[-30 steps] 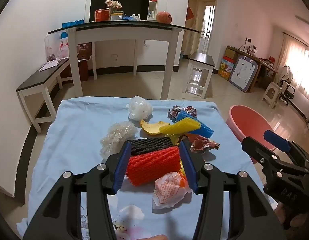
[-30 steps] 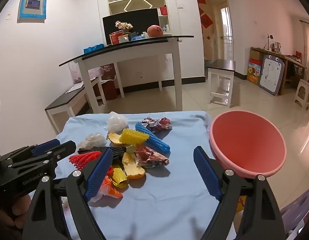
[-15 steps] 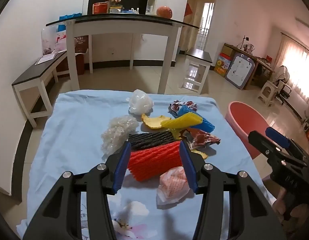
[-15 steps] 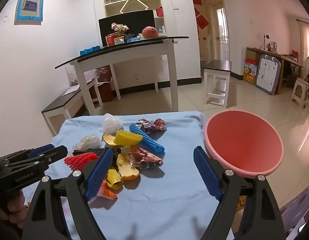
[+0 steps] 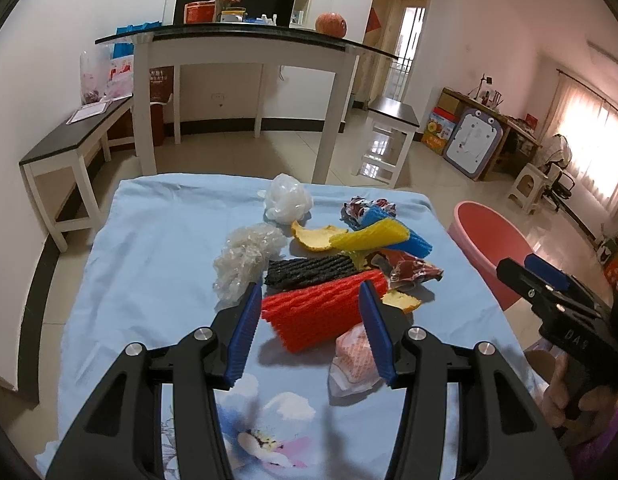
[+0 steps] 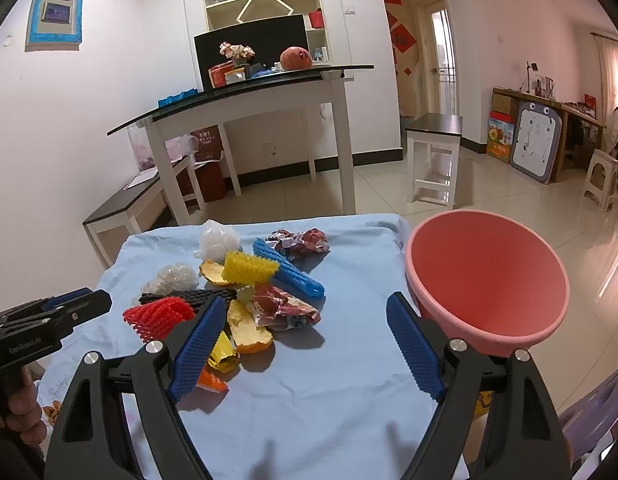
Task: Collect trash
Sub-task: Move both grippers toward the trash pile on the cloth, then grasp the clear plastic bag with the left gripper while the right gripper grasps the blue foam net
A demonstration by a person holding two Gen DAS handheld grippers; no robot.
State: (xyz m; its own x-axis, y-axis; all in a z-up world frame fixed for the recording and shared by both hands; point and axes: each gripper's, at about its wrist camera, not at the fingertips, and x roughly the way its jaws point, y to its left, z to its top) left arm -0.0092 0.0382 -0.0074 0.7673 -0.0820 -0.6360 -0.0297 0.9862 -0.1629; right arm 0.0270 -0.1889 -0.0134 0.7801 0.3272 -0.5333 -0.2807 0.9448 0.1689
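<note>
A pile of trash lies on the blue-clothed table [image 5: 157, 240]: a red foam net [image 5: 317, 312], a black net [image 5: 309, 272], a yellow net [image 5: 373, 238], a blue net [image 6: 289, 272], orange peel [image 6: 247, 328], crumpled wrappers [image 6: 285, 308] and plastic bags [image 5: 287, 198]. My left gripper [image 5: 311, 308] is open with its jaws either side of the red net, a little above the table; it is also seen from the side in the right wrist view [image 6: 83, 304]. My right gripper [image 6: 303, 328] is open and empty above the cloth, beside the pink basin [image 6: 485, 276].
An orange-white wrapper [image 5: 355, 356] lies under the left gripper's right finger. The pink basin [image 5: 489, 240] stands off the table's right edge. Behind the table are a tall white table [image 5: 245, 52], a low bench [image 5: 69, 140] and a stool [image 5: 393, 120].
Both grippers have drawn back and risen a little from the pile. The left jaws stay around the red net and stay open.
</note>
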